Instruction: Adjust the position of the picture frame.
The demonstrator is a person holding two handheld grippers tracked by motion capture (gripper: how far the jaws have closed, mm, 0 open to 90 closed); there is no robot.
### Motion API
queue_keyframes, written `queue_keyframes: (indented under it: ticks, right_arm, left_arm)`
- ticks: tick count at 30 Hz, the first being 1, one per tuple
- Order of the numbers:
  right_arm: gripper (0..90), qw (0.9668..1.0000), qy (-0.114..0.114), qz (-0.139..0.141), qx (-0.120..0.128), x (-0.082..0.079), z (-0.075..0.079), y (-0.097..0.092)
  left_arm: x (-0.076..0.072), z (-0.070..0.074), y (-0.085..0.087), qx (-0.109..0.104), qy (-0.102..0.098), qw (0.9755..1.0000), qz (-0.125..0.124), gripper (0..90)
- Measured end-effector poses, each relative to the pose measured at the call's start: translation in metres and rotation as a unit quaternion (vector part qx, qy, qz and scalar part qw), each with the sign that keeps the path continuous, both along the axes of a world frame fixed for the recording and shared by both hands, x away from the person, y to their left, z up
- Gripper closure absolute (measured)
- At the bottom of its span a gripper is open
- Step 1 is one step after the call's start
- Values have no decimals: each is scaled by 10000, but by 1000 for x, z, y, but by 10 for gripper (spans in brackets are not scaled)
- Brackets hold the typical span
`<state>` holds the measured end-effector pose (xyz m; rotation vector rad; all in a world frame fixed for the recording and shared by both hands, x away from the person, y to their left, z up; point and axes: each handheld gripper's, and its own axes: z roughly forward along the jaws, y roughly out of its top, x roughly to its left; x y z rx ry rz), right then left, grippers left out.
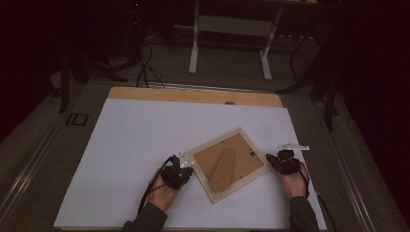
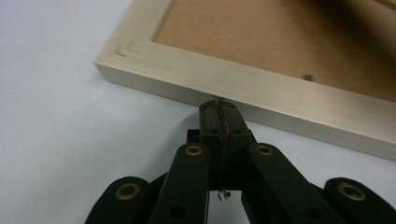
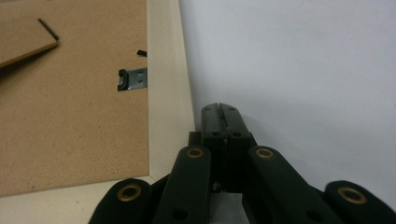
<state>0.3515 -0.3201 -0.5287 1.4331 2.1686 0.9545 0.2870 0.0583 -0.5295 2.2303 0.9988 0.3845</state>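
Note:
A pale wooden picture frame (image 1: pixel 231 164) lies face down and turned at an angle on the white table (image 1: pixel 145 145), its brown backing board and folded stand facing up. My left gripper (image 1: pixel 186 171) rests at the frame's left edge, jaws shut, its tips against the frame's outer side (image 2: pixel 233 91). My right gripper (image 1: pixel 271 159) sits at the frame's right corner, jaws shut with nothing between them. In the right gripper view the closed tips (image 3: pixel 219 108) stand on the table just beside the frame's rail (image 3: pixel 166 84), near a small metal clip (image 3: pixel 135 78).
A wooden strip (image 1: pixel 193 94) runs along the table's far edge. Beyond it stand a white desk frame (image 1: pixel 229 38) and cables on the dark floor. The white surface stretches wide to the left and behind the frame.

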Motion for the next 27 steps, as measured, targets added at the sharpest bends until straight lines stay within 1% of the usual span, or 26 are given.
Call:
queue_keyframes:
  ticks: [4,6,9,15,18,20,23,27]
  right_arm:
    - [899,9999,17,100,-9,-2,0,4]
    - [899,9999,16,129,-65,-2,1,8]
    - [899,9998,14,124,-123,-4,1,11]
    - [900,9999,49,134,-93,-4,1,14]
    - [900,9997,42,176,-134,-5,1,17]
    - [900,9998,58,184,-88,-6,1,17]
    - [900,9998,65,197,-34,-6,1,19]
    - [900,9996,82,238,-81,-7,1,23]
  left_arm:
    - [-4,-1,2,-90,38,10000,-14,900]
    - [-5,-1,3,-95,38,9999,-16,900]
    - [-3,-1,5,-108,57,9999,27,900]
    - [3,-1,7,-77,33,9998,171,900]
    - [9,-1,12,-167,88,9994,284,900]
    - [13,-2,15,-272,122,9990,335,900]
    - [17,-3,19,-371,149,9984,396,900]
    - [21,-4,23,-448,168,9976,510,900]
